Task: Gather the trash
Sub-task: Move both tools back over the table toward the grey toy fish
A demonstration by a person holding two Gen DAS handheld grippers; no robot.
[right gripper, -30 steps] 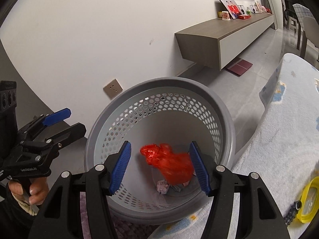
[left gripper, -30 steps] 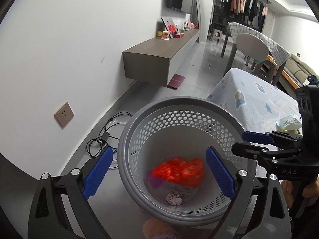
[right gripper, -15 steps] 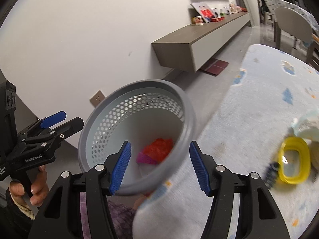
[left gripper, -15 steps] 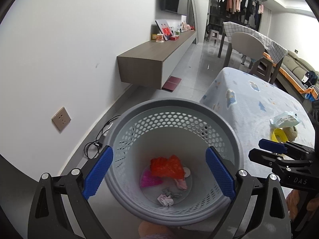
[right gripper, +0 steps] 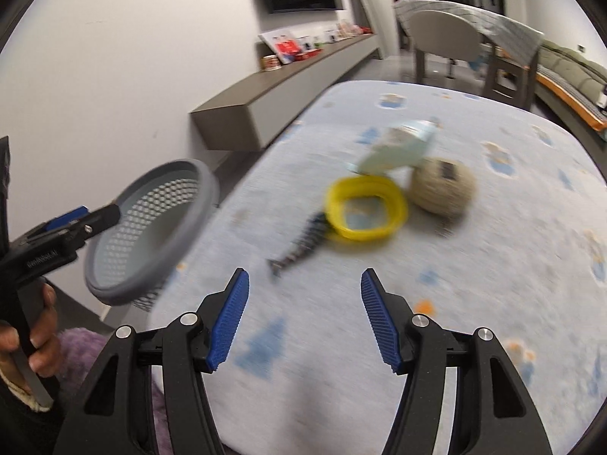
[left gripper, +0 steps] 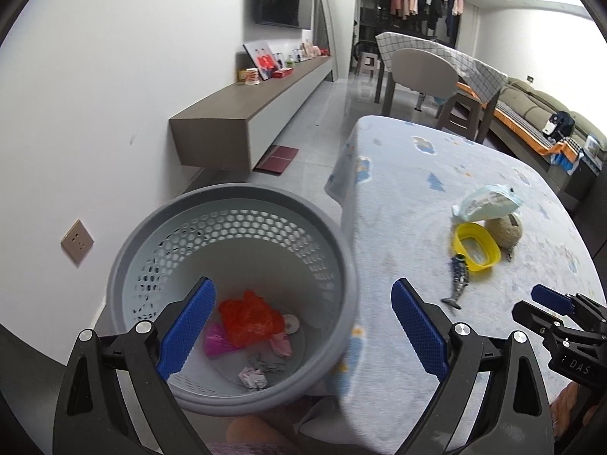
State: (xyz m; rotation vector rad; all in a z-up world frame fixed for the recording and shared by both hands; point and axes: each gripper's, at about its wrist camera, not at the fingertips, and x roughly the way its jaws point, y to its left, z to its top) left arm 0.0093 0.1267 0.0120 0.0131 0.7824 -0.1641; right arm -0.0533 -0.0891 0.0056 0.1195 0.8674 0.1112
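A: Where is the trash lying?

B: On the worktop (right gripper: 474, 303), which has a pale blue patterned cloth over it. In the right wrist view the cluster sits in the upper middle of the frame: a yellow ring-shaped lid (right gripper: 366, 208), a dark fish-shaped piece (right gripper: 299, 248) at its lower left, a round tan ball (right gripper: 444, 185) to its right, and a pale blue wrapper (right gripper: 402, 149) above, resting against the lid and ball. That view is blurred.

A: Which way does the fish piece run?

B: In the left wrist view the fish-shaped piece (left gripper: 458, 282) has its long axis near vertical, leaning slightly, tail toward the lower left, upper end touching the lid (left gripper: 476, 248). The wrapper (left gripper: 487, 204) lies slanted, higher toward the right.

A: And the fingers?

B: The right gripper (right gripper: 305, 316) stands about half spread, nothing between its fingers (right gripper: 229, 320), over bare cloth below the cluster. The left gripper (left gripper: 301, 331) is spread wide and empty, framing the near rim of the grey perforated basket (left gripper: 125, 261) at lower left.

A: What is in the basket?

B: A red crumpled bag (left gripper: 250, 316), a pink scrap and small paper wads at the bottom.
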